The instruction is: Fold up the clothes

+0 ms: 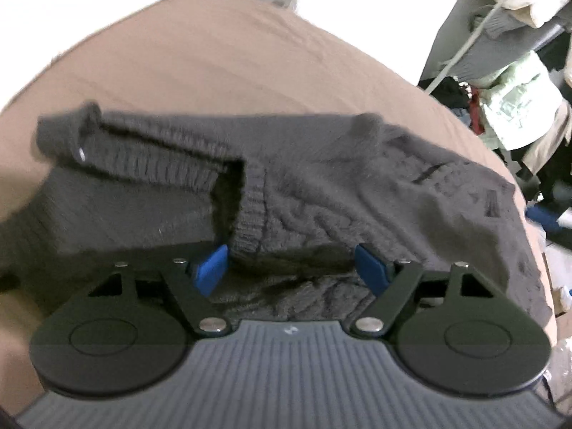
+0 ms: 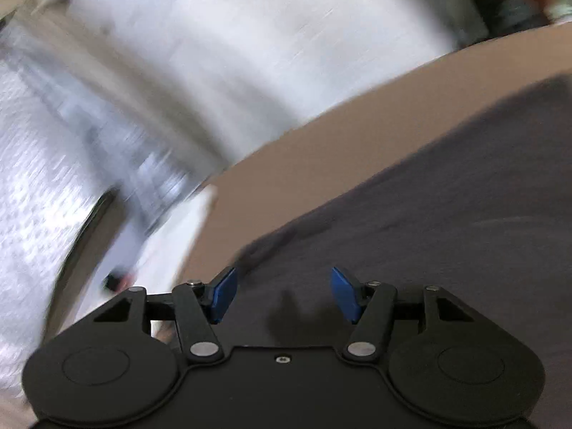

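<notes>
A dark grey cable-knit sweater [image 1: 304,186] lies folded across a brown surface [image 1: 214,53], its ribbed sleeve laid over the left side. My left gripper [image 1: 291,264] stands open at the sweater's near edge. A bunched fold of the knit sits between its blue pads [image 1: 211,264], which do not visibly squeeze it. In the blurred right wrist view the same grey sweater [image 2: 447,196] fills the lower right. My right gripper [image 2: 284,293] hovers open over its edge with nothing between the pads.
A heap of light and dark clothes [image 1: 518,107] is piled beyond the surface's right edge. In the right wrist view the brown surface [image 2: 304,178] ends at the left, with a white blurred wall or cloth [image 2: 214,53] past it.
</notes>
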